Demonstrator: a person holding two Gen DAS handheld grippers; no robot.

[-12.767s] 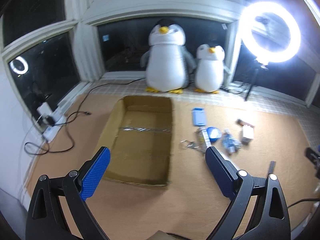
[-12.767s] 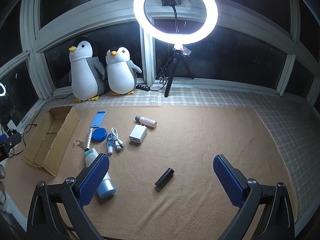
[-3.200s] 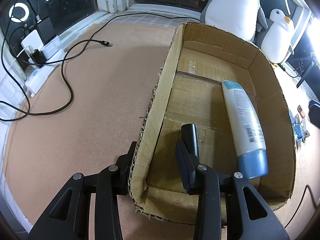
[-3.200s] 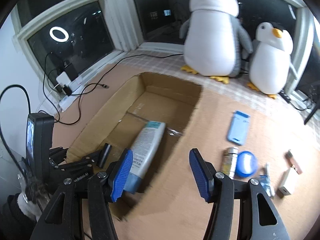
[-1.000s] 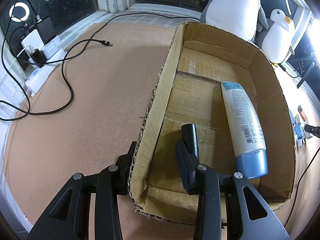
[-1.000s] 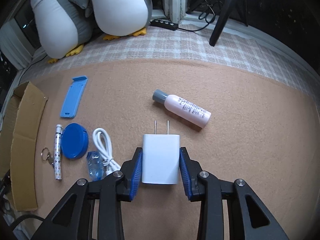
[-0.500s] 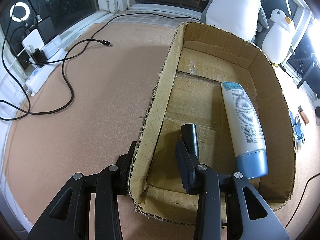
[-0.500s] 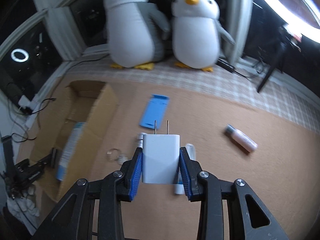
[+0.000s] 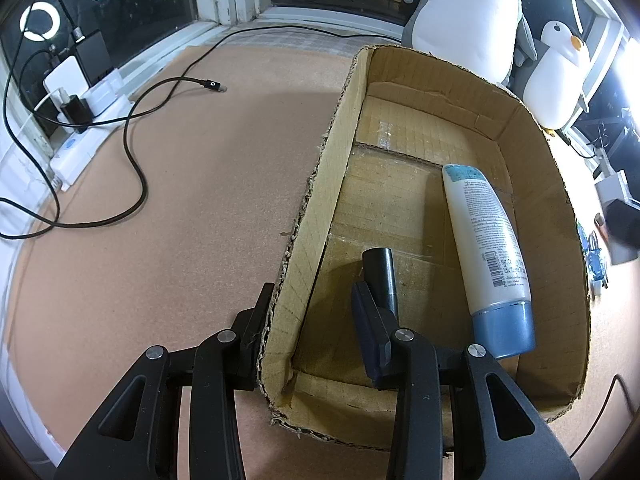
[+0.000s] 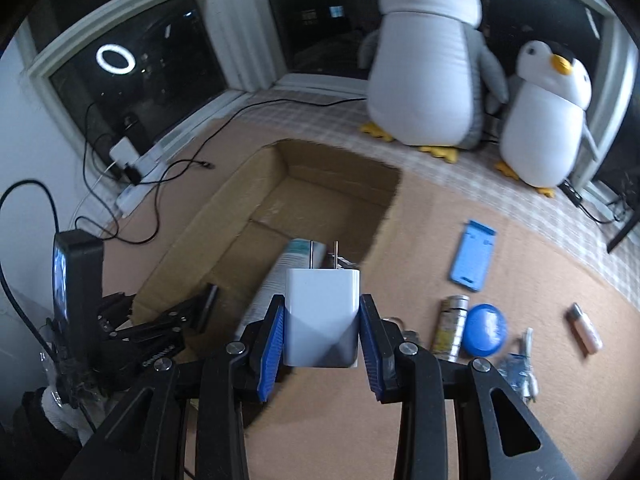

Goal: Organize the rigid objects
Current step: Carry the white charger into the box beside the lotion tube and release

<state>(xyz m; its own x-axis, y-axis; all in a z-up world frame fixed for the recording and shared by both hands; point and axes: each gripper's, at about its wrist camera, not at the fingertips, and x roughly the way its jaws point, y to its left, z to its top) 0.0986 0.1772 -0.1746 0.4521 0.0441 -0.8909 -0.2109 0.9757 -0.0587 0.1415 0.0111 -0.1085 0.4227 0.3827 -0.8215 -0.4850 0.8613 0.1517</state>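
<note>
Presently the right claw point(image 10: 322, 334) is clamped on the white charger point(image 10: 321, 316), prongs up, at lower centre of its view, above the cardboard box point(image 10: 264, 216). Left claw point(image 9: 308, 320) grips that box's left wall point(image 9: 320, 216); a lotion bottle point(image 9: 486, 240) and black cylinder point(image 9: 382, 276) lie inside

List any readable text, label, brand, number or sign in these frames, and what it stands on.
No text can be read in either view.
Lotion tube in the cardboard box: printed lines and a barcode, too small to read.
Black cable plug on the mat: a small white mark, unreadable.
White charger in the right gripper: its visible face is blank.
Striped pen: pattern blurred, no legible print.
</note>
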